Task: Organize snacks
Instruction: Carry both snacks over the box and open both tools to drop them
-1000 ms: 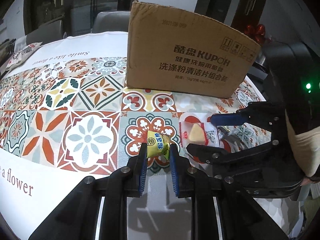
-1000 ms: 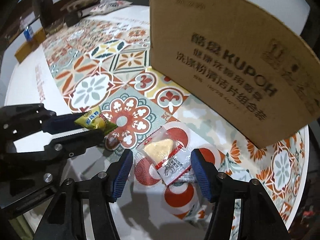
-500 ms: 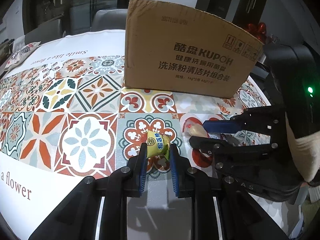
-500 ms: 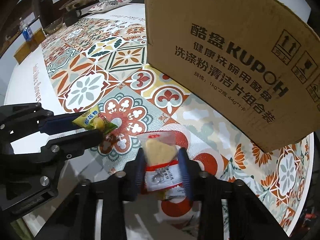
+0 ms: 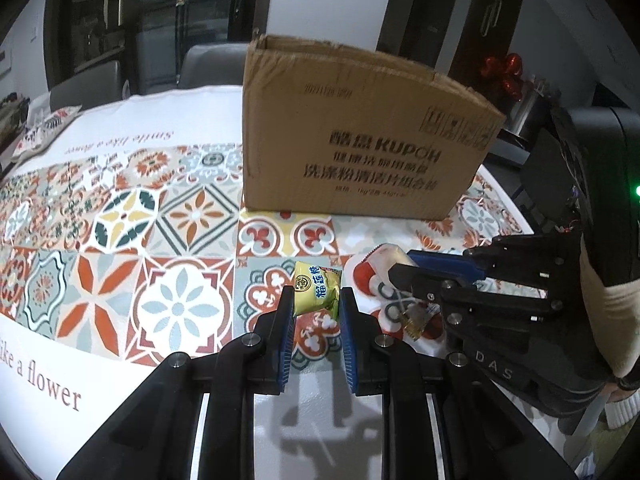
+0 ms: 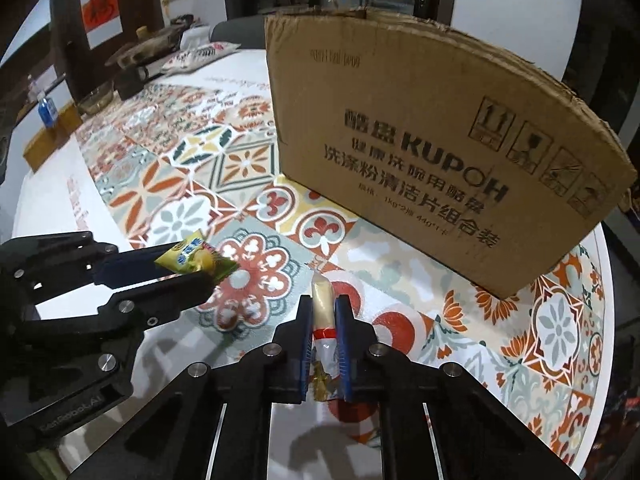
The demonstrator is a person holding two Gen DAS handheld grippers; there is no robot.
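Note:
My left gripper (image 5: 316,300) is shut on a small yellow-green snack packet (image 5: 317,293) and holds it above the patterned tablecloth; it also shows in the right wrist view (image 6: 195,260). My right gripper (image 6: 324,310) is shut on a clear packet with a pale snack and a red band (image 6: 322,307), lifted off the table; in the left wrist view this packet (image 5: 386,258) sticks out of the right gripper (image 5: 404,268). An open brown cardboard box (image 5: 360,136) stands beyond both grippers, also in the right wrist view (image 6: 432,136).
The round table carries a tile-patterned cloth (image 5: 120,220). A snack bag (image 6: 200,56) lies at the far side, near a glass bowl (image 6: 96,98) and a small blue bottle (image 6: 46,110). Chairs (image 5: 208,62) stand behind the table.
My right gripper closed on the clear packet and lifted it off the table. Both grippers rose with their packets; the box top edge now shows.

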